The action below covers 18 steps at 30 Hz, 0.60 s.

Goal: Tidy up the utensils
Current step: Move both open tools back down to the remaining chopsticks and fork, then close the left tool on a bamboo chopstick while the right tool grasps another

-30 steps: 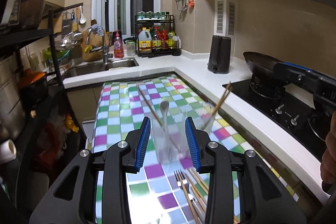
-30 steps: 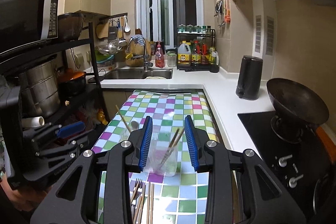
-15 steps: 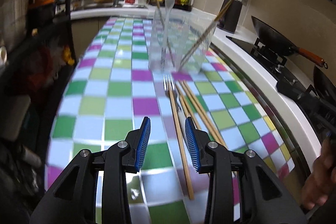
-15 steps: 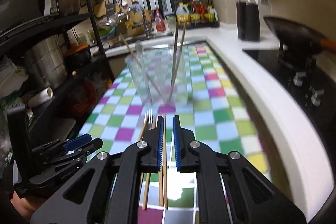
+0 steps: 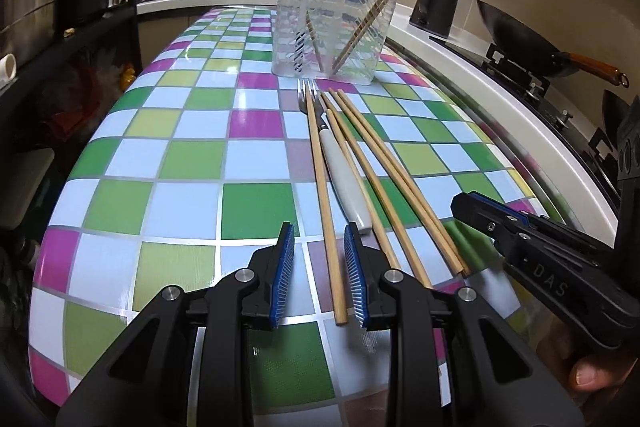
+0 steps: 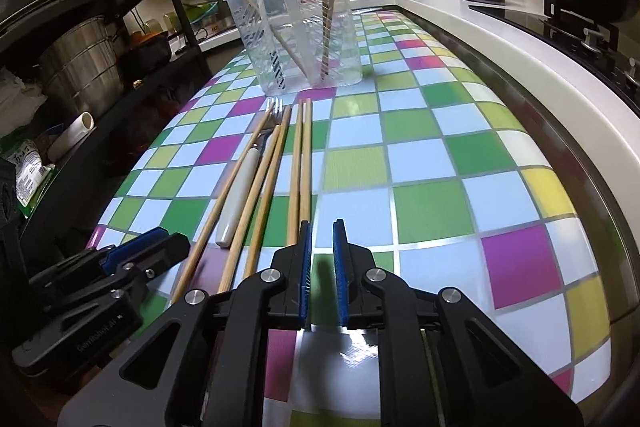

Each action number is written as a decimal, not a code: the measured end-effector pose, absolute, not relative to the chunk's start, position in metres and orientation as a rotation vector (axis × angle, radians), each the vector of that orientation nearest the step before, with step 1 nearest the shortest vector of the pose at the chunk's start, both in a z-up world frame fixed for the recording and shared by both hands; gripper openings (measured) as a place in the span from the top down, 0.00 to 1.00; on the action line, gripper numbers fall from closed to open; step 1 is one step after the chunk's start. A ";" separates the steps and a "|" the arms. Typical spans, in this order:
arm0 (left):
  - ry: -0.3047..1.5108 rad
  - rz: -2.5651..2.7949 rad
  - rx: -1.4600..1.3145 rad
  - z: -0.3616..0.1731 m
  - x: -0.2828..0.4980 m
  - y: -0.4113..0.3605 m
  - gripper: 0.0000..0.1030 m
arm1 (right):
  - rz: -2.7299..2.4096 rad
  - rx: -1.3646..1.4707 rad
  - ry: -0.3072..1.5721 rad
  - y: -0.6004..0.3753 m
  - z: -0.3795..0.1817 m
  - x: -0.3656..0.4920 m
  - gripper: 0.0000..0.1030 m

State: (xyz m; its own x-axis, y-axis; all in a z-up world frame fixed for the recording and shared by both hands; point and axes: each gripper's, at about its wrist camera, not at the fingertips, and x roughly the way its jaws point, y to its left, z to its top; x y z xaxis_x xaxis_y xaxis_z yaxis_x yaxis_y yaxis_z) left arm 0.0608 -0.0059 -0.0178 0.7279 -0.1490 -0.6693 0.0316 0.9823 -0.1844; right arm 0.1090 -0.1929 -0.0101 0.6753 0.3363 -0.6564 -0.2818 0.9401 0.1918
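Several wooden chopsticks and a white-handled fork lie side by side on the checked tabletop. Behind them stands a clear plastic holder with a white spoon and chopsticks in it. My left gripper is low over the near ends, its jaws closing with the leftmost chopstick between the pads and a gap still visible. My right gripper sits just right of the rightmost chopstick. Its jaws stand a narrow slit apart and are opening, with only tablecloth between them. The fork and holder also show there.
A white counter edge runs along the right, with a hob and a wok and a black kettle beyond. A dark shelf rack with pots stands to the left. A sink and bottles are at the back.
Both grippers have dropped from in front of the holder to the near ends of the utensils on the table. The right jaws have narrowed a lot, the left a little.
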 end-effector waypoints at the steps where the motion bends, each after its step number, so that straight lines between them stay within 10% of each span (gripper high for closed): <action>1: 0.751 -0.098 -0.164 -0.019 0.061 -0.006 0.75 | 0.352 0.069 0.759 -0.190 -0.012 0.109 0.88; 18: 0.759 -0.074 -0.095 -0.026 0.062 -0.015 0.74 | 0.325 -0.059 0.780 -0.177 -0.021 0.110 0.88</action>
State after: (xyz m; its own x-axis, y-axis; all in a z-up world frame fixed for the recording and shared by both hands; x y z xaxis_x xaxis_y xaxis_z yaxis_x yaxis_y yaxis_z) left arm 0.0621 -0.0147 -0.0256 0.7233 -0.1010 -0.6831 0.0327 0.9931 -0.1122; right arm 0.1101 -0.1774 -0.0209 0.6637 0.2661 -0.6990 -0.3092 0.9486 0.0676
